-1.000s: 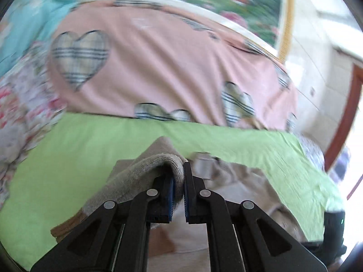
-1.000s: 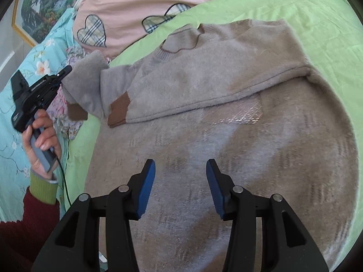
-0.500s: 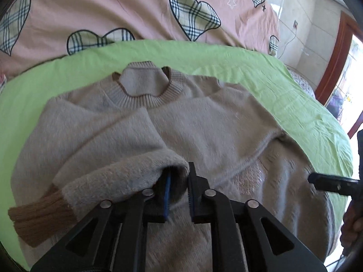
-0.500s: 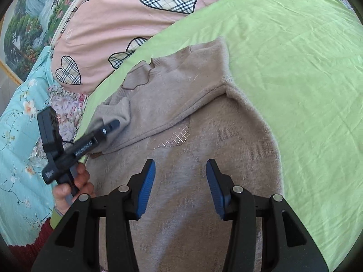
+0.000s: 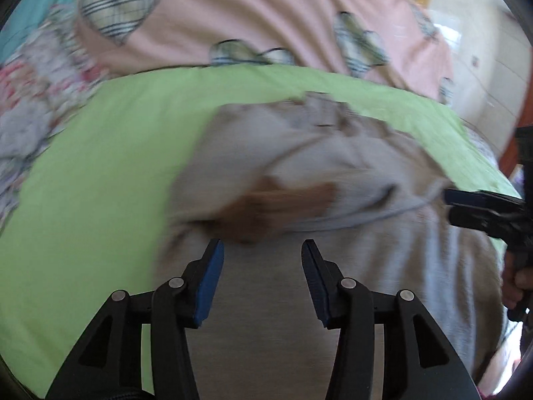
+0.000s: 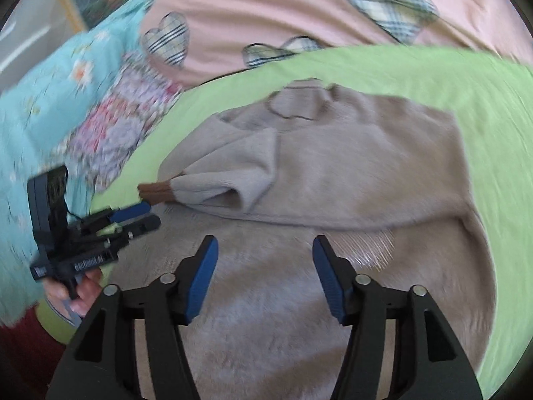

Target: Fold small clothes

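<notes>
Beige sweater [image 6: 333, 173] on green sheet [image 6: 449, 76], left gripper [image 5: 263, 250] and right gripper [image 6: 265, 246] both opening, nothing between jaws

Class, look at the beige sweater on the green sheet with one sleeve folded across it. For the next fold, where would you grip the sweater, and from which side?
Probably the sweater at its right shoulder edge, coming in from the right over the green sheet. That side lies flat with its edge clear, while the sleeve with the brown cuff is already folded across. The right gripper, empty and opening, is nearest.
</notes>
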Motion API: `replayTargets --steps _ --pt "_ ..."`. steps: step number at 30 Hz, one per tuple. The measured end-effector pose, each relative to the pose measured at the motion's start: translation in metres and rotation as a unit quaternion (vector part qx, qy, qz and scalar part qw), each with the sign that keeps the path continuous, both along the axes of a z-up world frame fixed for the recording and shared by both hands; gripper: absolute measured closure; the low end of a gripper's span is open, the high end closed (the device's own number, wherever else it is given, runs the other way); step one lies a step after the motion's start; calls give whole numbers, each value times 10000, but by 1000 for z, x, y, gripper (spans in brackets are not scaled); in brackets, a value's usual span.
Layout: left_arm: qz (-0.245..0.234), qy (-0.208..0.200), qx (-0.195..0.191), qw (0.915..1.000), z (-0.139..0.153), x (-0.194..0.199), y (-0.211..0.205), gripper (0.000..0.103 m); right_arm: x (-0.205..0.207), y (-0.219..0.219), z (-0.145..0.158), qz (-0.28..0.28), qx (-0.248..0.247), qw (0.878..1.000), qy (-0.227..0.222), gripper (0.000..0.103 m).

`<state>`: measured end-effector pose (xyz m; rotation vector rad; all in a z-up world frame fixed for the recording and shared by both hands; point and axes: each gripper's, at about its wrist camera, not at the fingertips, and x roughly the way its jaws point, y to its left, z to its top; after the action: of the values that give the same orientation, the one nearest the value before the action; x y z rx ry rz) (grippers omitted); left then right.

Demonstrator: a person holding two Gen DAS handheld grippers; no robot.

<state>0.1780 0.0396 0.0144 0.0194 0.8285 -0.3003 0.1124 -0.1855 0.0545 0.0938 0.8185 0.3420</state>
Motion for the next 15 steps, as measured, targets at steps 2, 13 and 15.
replayTargets --steps 2,13,15 --pt "364 98 156 9992 -7 13 16 54 10 26 2 408 -482 9977 -242 39" --pt "880 366 386 9947 -31 51 24 54 50 133 -26 2054 -2247 9475 -981 36" --pt "902 371 398 9944 -30 54 22 54 60 135 -28 1928 -2271 9498 -951 63"
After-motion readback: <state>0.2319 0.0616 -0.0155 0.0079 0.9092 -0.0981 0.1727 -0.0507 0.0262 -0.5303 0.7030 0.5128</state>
